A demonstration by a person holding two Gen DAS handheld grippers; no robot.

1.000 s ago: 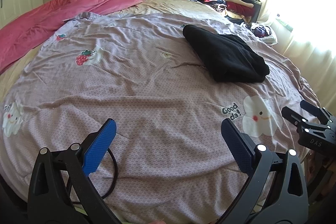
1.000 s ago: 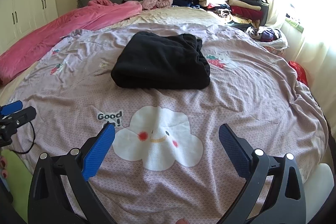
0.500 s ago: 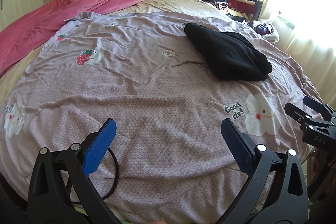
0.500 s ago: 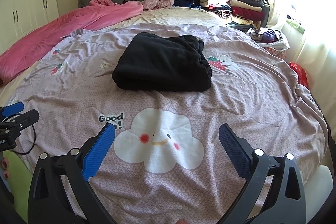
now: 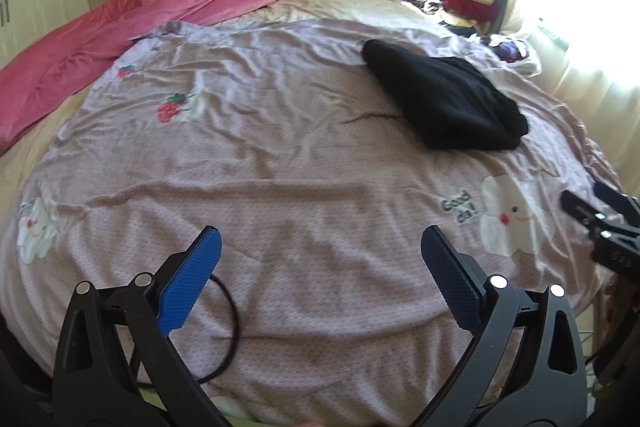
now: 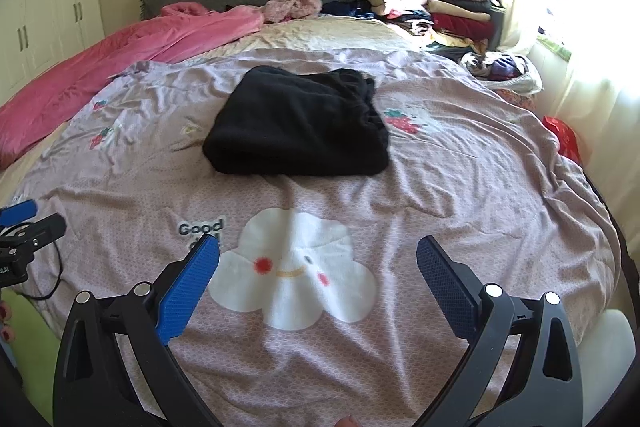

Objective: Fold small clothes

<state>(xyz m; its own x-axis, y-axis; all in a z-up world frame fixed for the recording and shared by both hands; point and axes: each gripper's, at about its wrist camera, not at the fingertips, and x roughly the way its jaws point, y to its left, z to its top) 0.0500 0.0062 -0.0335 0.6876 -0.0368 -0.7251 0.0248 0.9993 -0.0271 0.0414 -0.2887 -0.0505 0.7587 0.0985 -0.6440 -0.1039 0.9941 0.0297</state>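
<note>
A folded black garment (image 5: 448,101) (image 6: 298,123) lies on the lilac bedspread (image 5: 280,187) (image 6: 440,179), right of the bed's middle. My left gripper (image 5: 320,247) is open over the near edge of the bed, well short of the garment, with nothing between its blue pads. My right gripper (image 6: 318,255) is also open and empty, hovering above the white cloud print (image 6: 292,271), straight in front of the garment. In the left wrist view the right gripper's fingers (image 5: 592,211) show at the far right edge.
A pink blanket (image 6: 120,51) lies along the left side. Stacked folded clothes (image 6: 436,3) sit at the head of the bed on the right, with a bag of clothes (image 6: 504,71) beside the bright window. A black cable (image 5: 224,327) loops on the near edge.
Both grippers have drawn back slightly and tilted; the bed and garment sit a little farther up in both views. The garment itself has not moved. Both grippers stay open.
</note>
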